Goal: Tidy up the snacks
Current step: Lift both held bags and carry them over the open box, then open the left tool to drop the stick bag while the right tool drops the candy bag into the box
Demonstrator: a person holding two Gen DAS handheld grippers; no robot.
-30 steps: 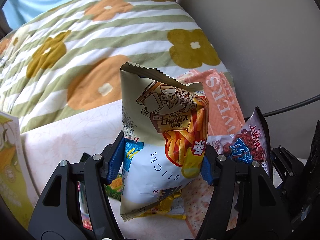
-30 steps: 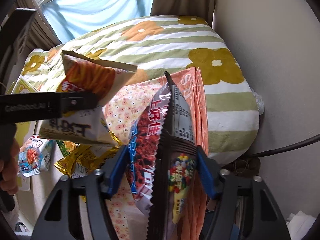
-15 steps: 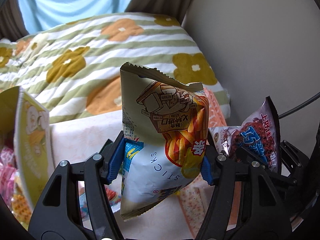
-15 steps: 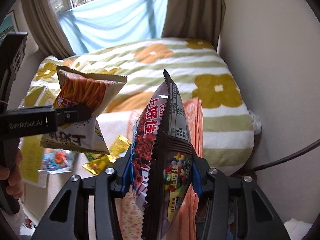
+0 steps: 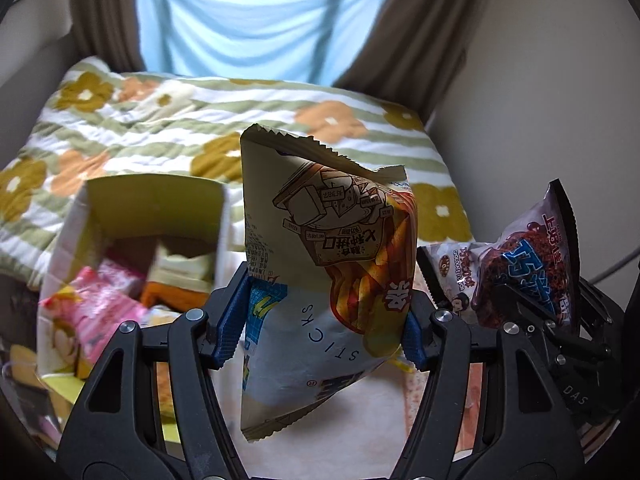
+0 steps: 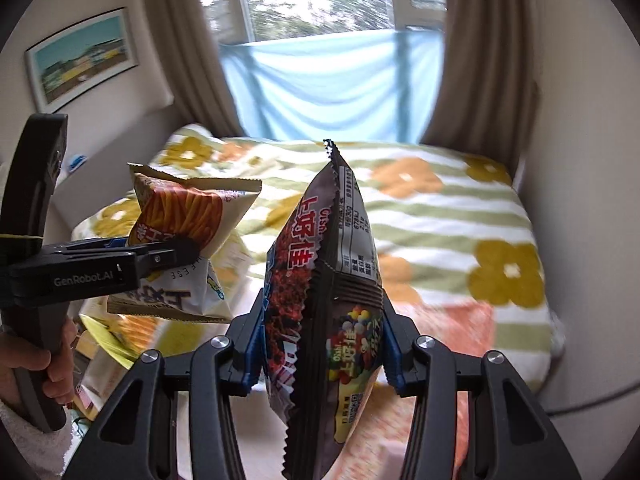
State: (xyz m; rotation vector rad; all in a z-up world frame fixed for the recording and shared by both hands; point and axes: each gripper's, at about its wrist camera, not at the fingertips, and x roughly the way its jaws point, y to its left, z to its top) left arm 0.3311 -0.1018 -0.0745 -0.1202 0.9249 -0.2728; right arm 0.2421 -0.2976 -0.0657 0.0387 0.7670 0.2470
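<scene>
My left fingers point(image 5: 320, 320) clench the cheese-stick bag point(image 5: 324, 264), my right fingers point(image 6: 322, 350) the chocolate bag point(image 6: 324, 312); the open yellow box point(image 5: 156, 200) lies lower left, nearer my left hand.

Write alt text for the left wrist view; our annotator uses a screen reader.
The left tool grips a cheese-sticks snack bag above a bed with a flowered quilt. An open yellow box of snacks sits left; a dark chocolate bag is right.
</scene>
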